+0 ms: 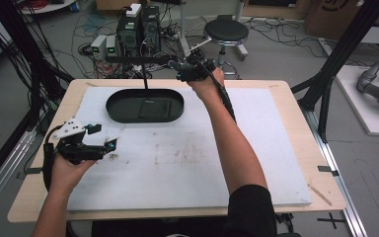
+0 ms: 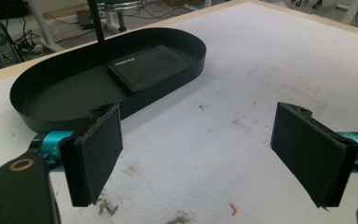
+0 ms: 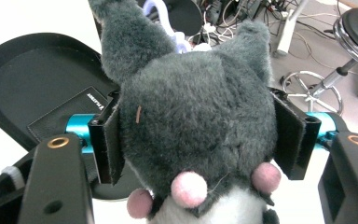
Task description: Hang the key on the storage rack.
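A grey plush toy with two ears and pink pom-poms is clamped between the jaws of my right gripper, which is shut on its head. In the high view the right gripper hovers over the table's far edge, just right of a black oval tray. A flat black wallet-like case lies inside the tray. My left gripper rests low at the left of the white mat, open, with nothing between its pads. The tray and case lie ahead of it.
A stained white foam mat covers the wooden table. A thin black pole rises behind the tray. Beyond the table stand a round stool, computer boxes and loose cables. A black frame post stands at the right.
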The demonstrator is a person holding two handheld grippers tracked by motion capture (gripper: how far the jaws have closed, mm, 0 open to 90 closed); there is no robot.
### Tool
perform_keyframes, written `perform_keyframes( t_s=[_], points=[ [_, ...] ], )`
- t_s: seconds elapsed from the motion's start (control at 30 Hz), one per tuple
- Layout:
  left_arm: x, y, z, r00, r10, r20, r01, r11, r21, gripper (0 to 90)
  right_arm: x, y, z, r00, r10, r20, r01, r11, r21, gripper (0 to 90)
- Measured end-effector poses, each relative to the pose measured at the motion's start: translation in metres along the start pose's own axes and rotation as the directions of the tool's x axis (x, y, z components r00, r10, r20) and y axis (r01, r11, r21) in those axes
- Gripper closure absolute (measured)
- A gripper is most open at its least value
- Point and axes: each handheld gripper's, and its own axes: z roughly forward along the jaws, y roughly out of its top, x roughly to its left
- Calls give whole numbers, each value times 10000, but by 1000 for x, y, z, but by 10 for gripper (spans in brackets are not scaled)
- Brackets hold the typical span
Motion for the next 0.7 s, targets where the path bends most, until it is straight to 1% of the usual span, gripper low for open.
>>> perform_keyframes(
  t_s=[0.2,0.23,0.27,0.37,0.53,0.6,0.67,0.7],
  points=[
    [0,0,0,10000,13,-1,-13,10000,9,167,1,-2,4,9999,45,120,-48,9997,241,287],
    [0,-1,0,10000,-10,33,10,10000,10,167,0,-2,6,9999,79,64,-81,9995,305,272],
    [0,-1,1,10000,-26,40,26,10000,35,167,0,-3,6,9999,86,109,-89,9994,327,264],
    [0,-2,3,10000,-25,87,24,9999,123,166,-1,-3,5,9999,125,118,-128,9994,319,232],
    [-1,-1,2,9999,74,81,-75,9999,80,167,-2,-3,3,9999,81,80,-84,9995,318,226],
    [-1,-1,2,10000,19,29,-19,10000,40,167,-2,-5,1,10000,85,27,-85,9994,335,225],
    [-1,-1,2,10000,6,30,-6,10000,69,167,-2,-8,-2,10000,81,-12,-81,9994,345,224],
    [0,-1,2,10000,61,26,-61,9999,82,167,-2,-10,-4,10000,49,-2,-49,9994,343,224]
  ],
)
